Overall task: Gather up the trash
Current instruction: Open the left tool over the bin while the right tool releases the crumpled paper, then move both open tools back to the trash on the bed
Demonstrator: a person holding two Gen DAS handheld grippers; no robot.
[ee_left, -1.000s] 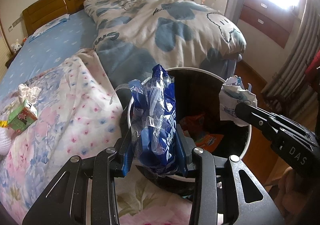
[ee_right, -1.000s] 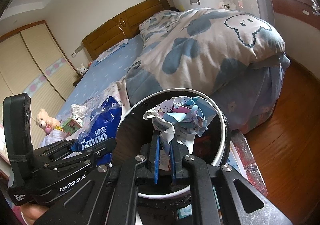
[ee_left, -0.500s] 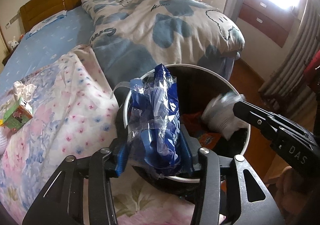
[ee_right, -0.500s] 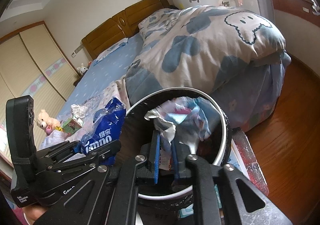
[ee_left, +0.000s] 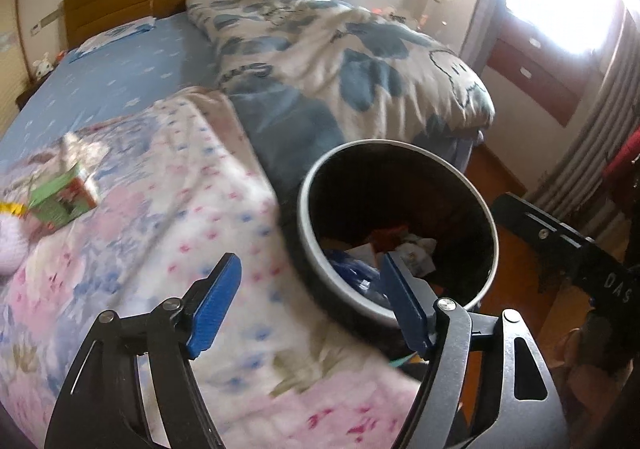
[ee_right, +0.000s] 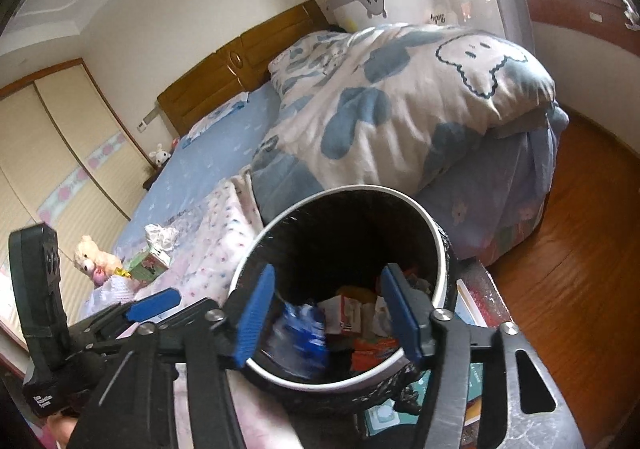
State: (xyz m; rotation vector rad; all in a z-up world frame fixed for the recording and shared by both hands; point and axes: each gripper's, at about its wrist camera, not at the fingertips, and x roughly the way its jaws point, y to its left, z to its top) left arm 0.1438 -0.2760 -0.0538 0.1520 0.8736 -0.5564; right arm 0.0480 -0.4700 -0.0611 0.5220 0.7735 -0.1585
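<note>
A black trash bin with a white rim (ee_left: 306,217) (ee_right: 442,249) stands beside the bed. The blue plastic wrapper (ee_right: 302,333) (ee_left: 352,265) and the crumpled paper (ee_left: 416,249) lie inside it with other wrappers. My left gripper (ee_left: 308,301) is open and empty, over the bin's near-left rim and the bed edge. My right gripper (ee_right: 326,313) is open and empty, above the bin's mouth. A green carton (ee_left: 60,197) (ee_right: 150,263) and a crumpled tissue (ee_right: 160,235) lie on the floral blanket to the left.
A blue-and-white duvet (ee_left: 340,49) is heaped on the bed behind the bin. A teddy bear (ee_right: 94,259) sits at the bed's left edge. Books and papers (ee_right: 468,381) lie under the bin. Wooden floor (ee_right: 568,269) runs to the right.
Both grippers opened. The blue wrapper dropped from the left gripper and the crumpled paper from the right into the bin. The left gripper shifted left toward the bed.
</note>
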